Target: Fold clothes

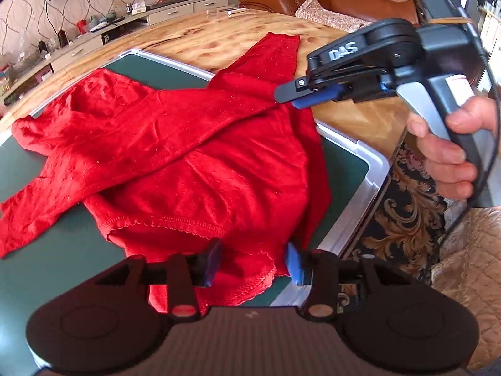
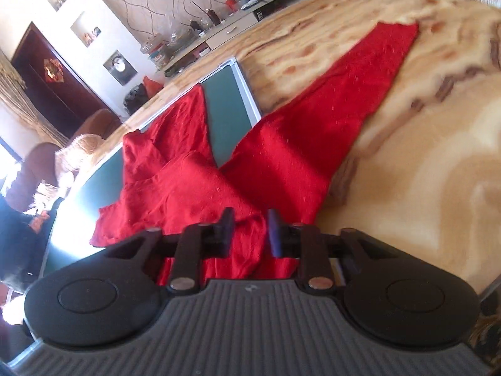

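Lying in a loose, rumpled spread, the red garment covered much of a green board set on the wooden tabletop, with one long part trailing off the board onto the bare wood. Its scalloped hem faced the left gripper, and another part was draped diagonally across the body, so the cloth was neither flat nor squared into a fold.

The left gripper hovered low at the near hem with its jaws parted, cloth showing in the gap between the blue pads but not pinched; that placement suited taking hold of the hem edge. The right gripper, held by a hand at the right side, reached in at the garment's right edge where the trailing part began. In the left wrist view its jaws looked nearly together at the cloth; in its own view a gap showed between them with red fabric behind, so I cannot tell whether it had the fabric gripped.

With one gripper at the hem and the other at the side, the pose seemed meant to control two edges of the cloth at once. How far the folding stood, the crumpled lie alone did not settle.
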Demonstrator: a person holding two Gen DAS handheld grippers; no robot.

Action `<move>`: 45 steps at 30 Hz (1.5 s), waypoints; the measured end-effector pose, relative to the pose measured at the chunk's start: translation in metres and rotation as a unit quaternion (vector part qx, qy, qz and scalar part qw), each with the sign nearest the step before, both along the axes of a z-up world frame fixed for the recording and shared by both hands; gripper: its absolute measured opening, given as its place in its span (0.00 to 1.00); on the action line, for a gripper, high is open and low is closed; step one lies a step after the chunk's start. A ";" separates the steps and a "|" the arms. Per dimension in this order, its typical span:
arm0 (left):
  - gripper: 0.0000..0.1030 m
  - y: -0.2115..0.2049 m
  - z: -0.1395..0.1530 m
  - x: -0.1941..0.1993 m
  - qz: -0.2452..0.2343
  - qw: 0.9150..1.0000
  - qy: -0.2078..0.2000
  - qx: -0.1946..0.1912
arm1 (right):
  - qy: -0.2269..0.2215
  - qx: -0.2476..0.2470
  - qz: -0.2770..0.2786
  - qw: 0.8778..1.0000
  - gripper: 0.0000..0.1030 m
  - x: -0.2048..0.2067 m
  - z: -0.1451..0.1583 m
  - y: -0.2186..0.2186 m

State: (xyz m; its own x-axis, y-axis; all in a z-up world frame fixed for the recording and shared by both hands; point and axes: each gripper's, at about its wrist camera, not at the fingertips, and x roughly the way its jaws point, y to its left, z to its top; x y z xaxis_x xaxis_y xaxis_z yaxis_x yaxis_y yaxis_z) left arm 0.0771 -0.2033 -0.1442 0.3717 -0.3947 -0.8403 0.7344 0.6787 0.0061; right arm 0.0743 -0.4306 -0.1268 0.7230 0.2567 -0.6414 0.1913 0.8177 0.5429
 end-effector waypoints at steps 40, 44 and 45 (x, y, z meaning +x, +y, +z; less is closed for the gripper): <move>0.68 0.017 0.018 -0.001 0.032 0.999 -0.008 -0.015 | 0.066 -0.046 0.045 0.996 0.03 -0.048 0.000 0.047; 0.67 0.018 0.033 0.000 0.033 0.999 -0.011 -0.032 | 0.051 -0.041 0.041 0.997 0.03 -0.054 0.000 0.047; 0.68 0.018 0.037 0.000 0.033 0.999 -0.012 -0.036 | 0.049 -0.042 0.042 0.997 0.03 -0.054 0.000 0.047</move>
